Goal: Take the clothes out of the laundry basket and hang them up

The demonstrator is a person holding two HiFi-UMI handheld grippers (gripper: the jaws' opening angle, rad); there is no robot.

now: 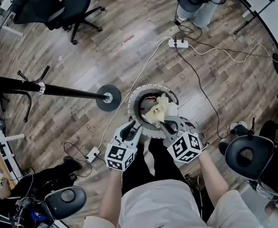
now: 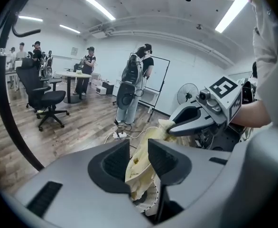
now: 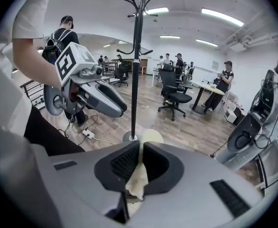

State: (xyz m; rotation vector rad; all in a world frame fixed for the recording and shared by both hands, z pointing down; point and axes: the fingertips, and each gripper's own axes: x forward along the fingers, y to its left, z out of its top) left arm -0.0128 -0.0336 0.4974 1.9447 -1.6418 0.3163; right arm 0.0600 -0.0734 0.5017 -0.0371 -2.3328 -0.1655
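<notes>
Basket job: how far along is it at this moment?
Done: nothing visibly; the rack hooks in view are bare. In hand: a yellow garment, pinched by the right gripper and apparently also the left gripper, held over the basket. Left: hang it up; something red lies in the basket too.

Grey-brown wood-plank floor (image 1: 129, 27) throughout, under white walls (image 2: 106, 56) and long ceiling strip lights (image 2: 100, 7). In the head view, at eleven o'clock a black office chair (image 1: 58, 8); at one o'clock a white power strip (image 1: 178, 43) with trailing cables; at nine o'clock a black coat stand (image 1: 72, 92) on a round base. In the left gripper view, at one o'clock a whiteboard (image 2: 160, 75); at ten o'clock a table (image 2: 75, 75); near three o'clock a standing fan (image 2: 185, 95).
</notes>
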